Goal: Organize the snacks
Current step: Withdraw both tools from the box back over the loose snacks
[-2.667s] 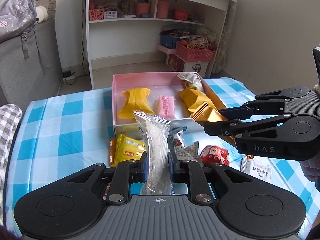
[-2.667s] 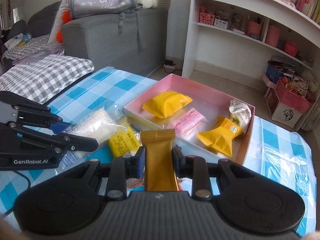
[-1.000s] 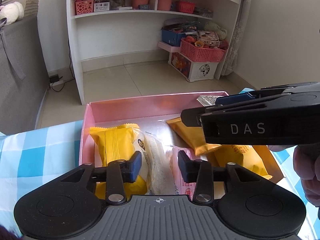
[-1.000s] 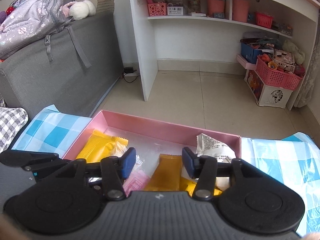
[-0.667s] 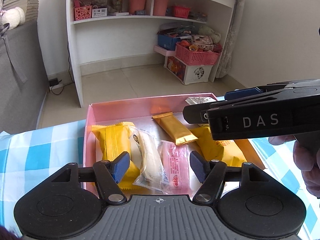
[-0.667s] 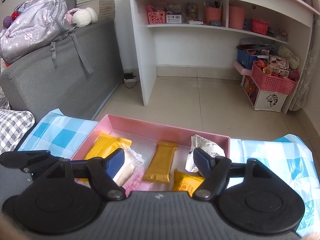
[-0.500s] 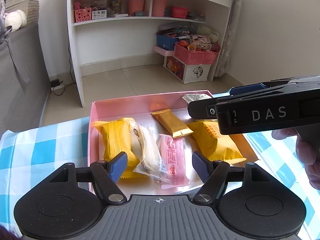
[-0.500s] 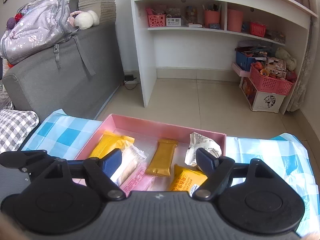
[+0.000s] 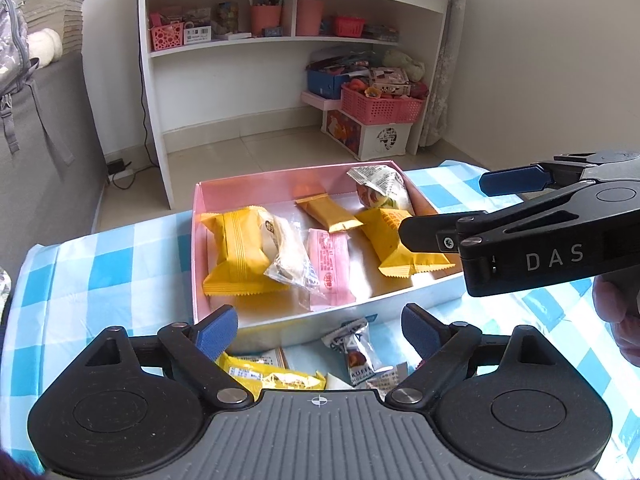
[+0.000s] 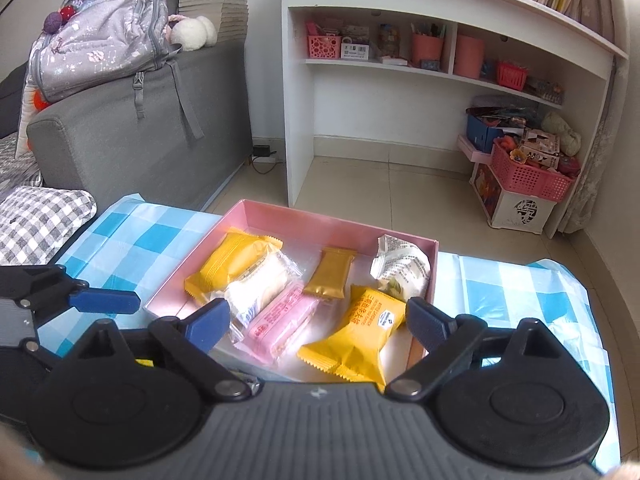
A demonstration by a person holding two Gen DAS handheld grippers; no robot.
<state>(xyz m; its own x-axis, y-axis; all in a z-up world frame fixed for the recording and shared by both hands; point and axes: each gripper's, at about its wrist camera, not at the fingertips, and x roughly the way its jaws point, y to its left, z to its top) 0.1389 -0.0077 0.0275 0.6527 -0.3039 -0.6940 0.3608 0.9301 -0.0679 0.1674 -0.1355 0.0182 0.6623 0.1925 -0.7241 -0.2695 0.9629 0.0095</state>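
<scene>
Both the left gripper [image 9: 318, 326] and the right gripper [image 10: 318, 320] have just spread wide, empty. At six o'clock of the pink cardboard box [image 9: 280, 184], a crinkly yellow foil snack packet [image 9: 272, 378] waits: light, slippery; best pinched mid-body.

Snack packets [image 9: 334, 266] in box [image 9: 256, 188], more [image 9: 272, 376] before it

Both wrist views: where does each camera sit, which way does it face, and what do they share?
Left wrist: rides the left claw, angled down at the pink box; the right claw and part of a hand cross from the right.
Right wrist: rides the right claw, angled down at the pink box; the left claw pokes in from the left.
Shared: the box, its snacks, the checked tablecloth, the white shelf.
</scene>
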